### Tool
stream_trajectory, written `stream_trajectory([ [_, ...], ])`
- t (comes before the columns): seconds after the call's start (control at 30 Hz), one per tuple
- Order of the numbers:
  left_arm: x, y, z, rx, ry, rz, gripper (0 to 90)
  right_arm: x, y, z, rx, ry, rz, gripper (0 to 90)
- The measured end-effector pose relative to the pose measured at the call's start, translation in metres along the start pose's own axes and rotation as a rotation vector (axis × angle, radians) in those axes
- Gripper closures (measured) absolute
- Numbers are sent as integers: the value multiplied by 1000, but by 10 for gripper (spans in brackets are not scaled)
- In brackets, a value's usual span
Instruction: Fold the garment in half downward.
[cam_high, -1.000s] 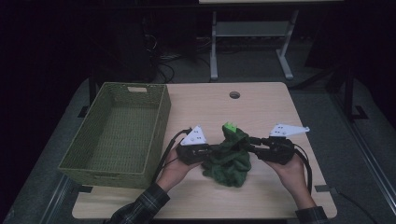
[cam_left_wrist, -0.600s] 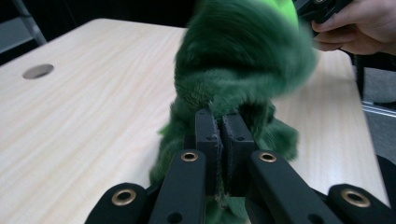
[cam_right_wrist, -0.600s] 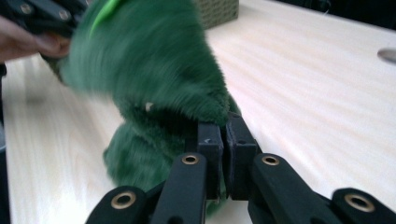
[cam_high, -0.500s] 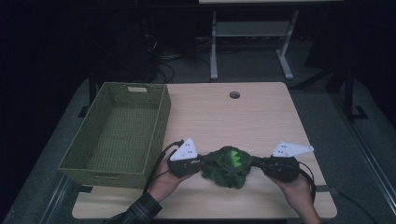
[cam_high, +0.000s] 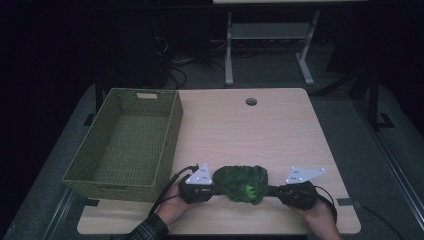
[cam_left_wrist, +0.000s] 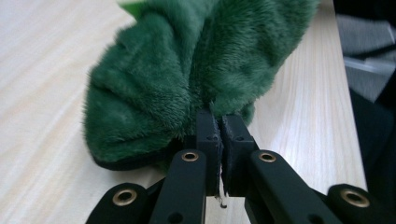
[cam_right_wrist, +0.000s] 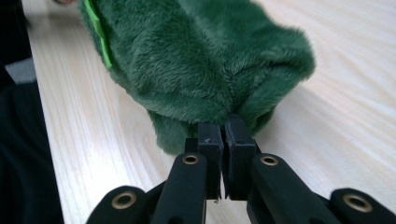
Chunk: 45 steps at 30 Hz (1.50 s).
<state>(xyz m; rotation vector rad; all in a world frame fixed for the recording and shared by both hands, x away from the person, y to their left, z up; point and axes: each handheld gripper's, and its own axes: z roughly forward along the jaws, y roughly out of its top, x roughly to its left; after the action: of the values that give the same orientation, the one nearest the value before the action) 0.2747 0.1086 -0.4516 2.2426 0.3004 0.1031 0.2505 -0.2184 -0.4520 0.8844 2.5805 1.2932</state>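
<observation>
No legible writing or brand on any item. Your left tongs (cam_high: 212, 187) and right tongs (cam_high: 276, 190) are each closed tight on a pinch of the green plush piece (cam_high: 243, 182), one at its left end, one at its right. The plush lies on the near edge of the worktop (cam_high: 260, 130), between your hands: deep-pile, dark green fleece, bunched into a rounded lump, with a bright green felt tab (cam_right_wrist: 100, 32) and a dark bound hem (cam_left_wrist: 135, 161). Worktop is pale wood-grain laminate. A rectangular, olive, woven basket (cam_high: 170, 131) sits at left.
</observation>
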Motion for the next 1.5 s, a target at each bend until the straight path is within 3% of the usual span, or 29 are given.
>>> stream_trajectory([
  [0.1,-4,-3,8,43,-8,21,866,2,-2,3,23,0,-6,872],
  [0.2,-4,-3,9,51,-4,21,855,2,-5,5,42,5,-2,855],
  [0.33,0,-2,3,53,27,13,769,-1,-8,1,39,-6,11,747],
  [0.6,-8,2,-18,-6,34,-18,576,-10,-12,-12,3,-40,46,743],
  [0.7,-11,3,-29,-42,43,-30,563,-12,-7,-17,-22,-45,50,748],
  [0.83,-6,12,-36,-85,67,-47,603,-15,5,-26,-78,-50,51,805],
  [0.97,2,23,-33,-101,83,-76,708,-14,23,-28,-113,-43,21,899],
  [1.07,6,29,-27,-95,74,-87,792,-15,36,-23,-122,-32,3,900],
  [1.17,6,32,-18,-76,64,-93,817,-15,43,-14,-130,-5,-6,900],
  [1.23,5,32,-11,-55,51,-98,817,-13,45,-7,-110,13,-14,900],
  [1.5,4,25,16,54,24,-85,817,-16,34,15,22,10,-11,900],
])
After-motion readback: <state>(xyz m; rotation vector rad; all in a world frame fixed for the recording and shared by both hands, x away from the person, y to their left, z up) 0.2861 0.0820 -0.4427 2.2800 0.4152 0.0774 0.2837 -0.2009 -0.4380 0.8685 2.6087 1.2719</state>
